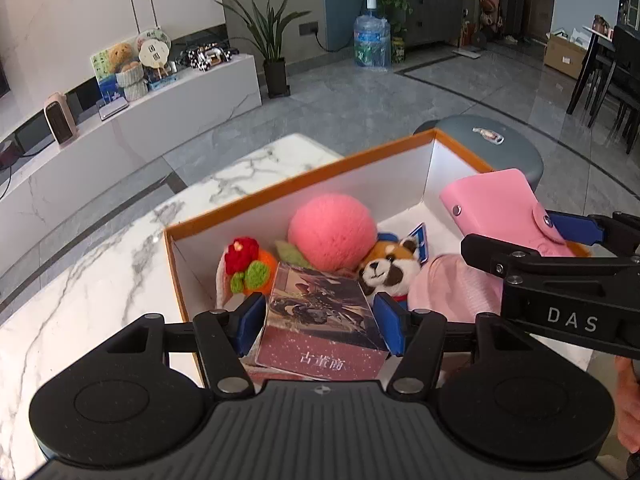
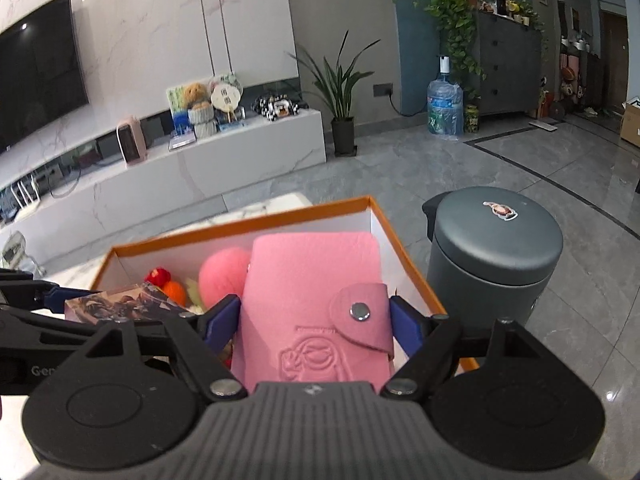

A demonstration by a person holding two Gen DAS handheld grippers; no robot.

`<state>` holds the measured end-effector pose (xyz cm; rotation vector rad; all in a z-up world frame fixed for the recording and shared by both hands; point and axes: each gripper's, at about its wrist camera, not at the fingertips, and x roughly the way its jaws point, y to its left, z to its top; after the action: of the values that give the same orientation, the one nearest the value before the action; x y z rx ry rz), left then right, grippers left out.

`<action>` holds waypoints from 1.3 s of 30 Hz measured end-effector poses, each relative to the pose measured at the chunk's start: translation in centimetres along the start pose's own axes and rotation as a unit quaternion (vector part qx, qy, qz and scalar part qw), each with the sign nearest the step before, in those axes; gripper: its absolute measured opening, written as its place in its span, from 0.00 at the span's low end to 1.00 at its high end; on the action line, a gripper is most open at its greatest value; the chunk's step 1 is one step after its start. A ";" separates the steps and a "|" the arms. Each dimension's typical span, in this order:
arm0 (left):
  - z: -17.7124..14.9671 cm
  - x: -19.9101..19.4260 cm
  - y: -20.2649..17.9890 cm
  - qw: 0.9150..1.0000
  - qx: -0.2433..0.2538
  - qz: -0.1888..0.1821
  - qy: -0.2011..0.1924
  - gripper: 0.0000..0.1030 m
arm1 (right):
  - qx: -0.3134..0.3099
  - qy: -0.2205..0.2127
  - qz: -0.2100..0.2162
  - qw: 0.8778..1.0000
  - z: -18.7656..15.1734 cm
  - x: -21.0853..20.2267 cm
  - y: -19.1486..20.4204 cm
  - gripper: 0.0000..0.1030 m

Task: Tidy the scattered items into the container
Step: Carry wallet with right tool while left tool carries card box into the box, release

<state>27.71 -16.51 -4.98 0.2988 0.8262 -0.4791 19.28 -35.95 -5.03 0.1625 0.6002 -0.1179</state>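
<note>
Pink wallet (image 2: 316, 304) and card box (image 1: 320, 320), each clamped by 1 gripper over the box (image 1: 304, 176); crowded release may collide

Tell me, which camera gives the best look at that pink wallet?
The right wrist view: the pink wallet fills its centre, clamped in the right gripper, snap flap and embossed figure facing the lens. The left wrist view catches it only slantwise at the right edge, above the orange-rimmed box.

A box (image 1: 256, 196) sits on a table (image 1: 100, 272), a bin (image 2: 496, 240) just right of it. Inside lie a ball (image 1: 332, 232), with a plush (image 1: 390, 266) to its right and a knitted toy (image 1: 246, 264) to its left.
</note>
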 end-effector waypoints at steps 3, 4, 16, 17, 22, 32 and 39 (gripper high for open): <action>-0.1 0.3 0.3 1.000 0.003 0.001 0.005 0.68 | -0.002 0.013 0.001 1.000 -0.4 0.9 0.0 0.78; -0.1 0.5 0.3 1.000 0.006 0.001 0.008 0.67 | -0.001 0.019 -0.001 1.000 -0.6 1.2 0.0 0.78; -1.0 1.0 0.5 1.000 0.003 -0.002 0.021 0.68 | -0.004 0.043 -0.010 0.999 -1.8 2.6 0.4 0.79; -1.1 0.9 0.5 1.000 -0.002 -0.003 0.019 0.68 | 0.000 0.042 -0.007 0.999 -1.9 2.4 0.3 0.79; -1.7 0.4 0.8 1.000 -0.023 -0.010 0.011 0.73 | 0.015 0.037 -0.001 0.999 -2.0 2.3 0.2 0.79; -2.0 -0.9 1.1 0.999 -0.032 -0.030 -0.008 0.80 | 0.060 0.032 0.032 0.997 -1.8 1.3 -0.5 0.86; -2.3 -1.7 1.2 0.998 -0.042 -0.032 -0.014 0.80 | 0.082 0.030 0.056 0.995 -1.6 0.6 -0.5 0.86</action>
<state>25.87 -13.97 -5.06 0.1876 0.8292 -0.5053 18.82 -36.18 -6.72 0.3599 0.6404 -0.0534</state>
